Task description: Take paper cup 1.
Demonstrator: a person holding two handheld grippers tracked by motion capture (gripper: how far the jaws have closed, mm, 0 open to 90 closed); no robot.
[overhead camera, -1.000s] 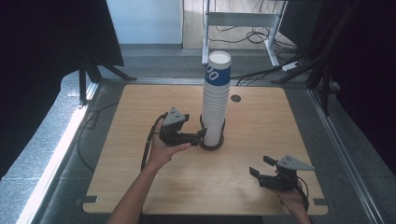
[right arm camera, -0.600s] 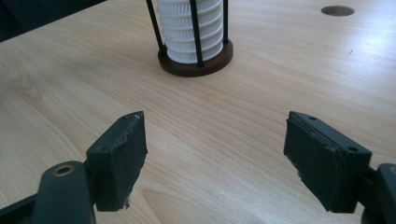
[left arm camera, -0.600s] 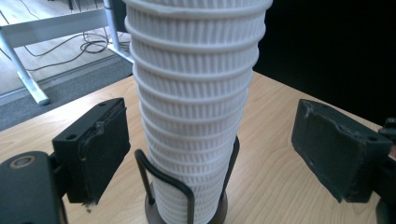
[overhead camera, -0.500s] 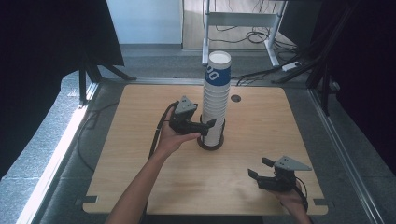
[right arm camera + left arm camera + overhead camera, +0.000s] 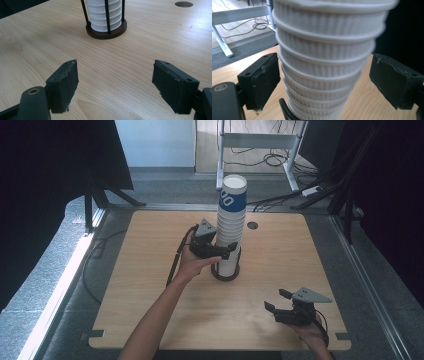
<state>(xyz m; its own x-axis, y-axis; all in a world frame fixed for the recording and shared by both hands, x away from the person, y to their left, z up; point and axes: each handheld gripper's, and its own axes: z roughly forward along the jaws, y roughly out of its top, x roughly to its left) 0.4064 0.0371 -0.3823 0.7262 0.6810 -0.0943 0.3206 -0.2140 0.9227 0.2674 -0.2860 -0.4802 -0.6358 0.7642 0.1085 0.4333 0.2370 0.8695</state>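
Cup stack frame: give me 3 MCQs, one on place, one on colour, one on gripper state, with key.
1. Where does the cup stack stand?
A. in a round dark holder near the table's middle
B. at the table's near right corner
C. on the floor

2. What colour is the band on the top cup?
A. red
B. blue
C. green

3. How does the left gripper stand?
A. shut tight on the stack
B. jaws apart, one on each side of the stack
C. lying flat, away from the stack

Key: 1 A, the holder with its thin rods rings the stack's foot; 2 B, the high view shows blue with white print; 3 B, the left gripper view shows gaps between both jaws and the cups.
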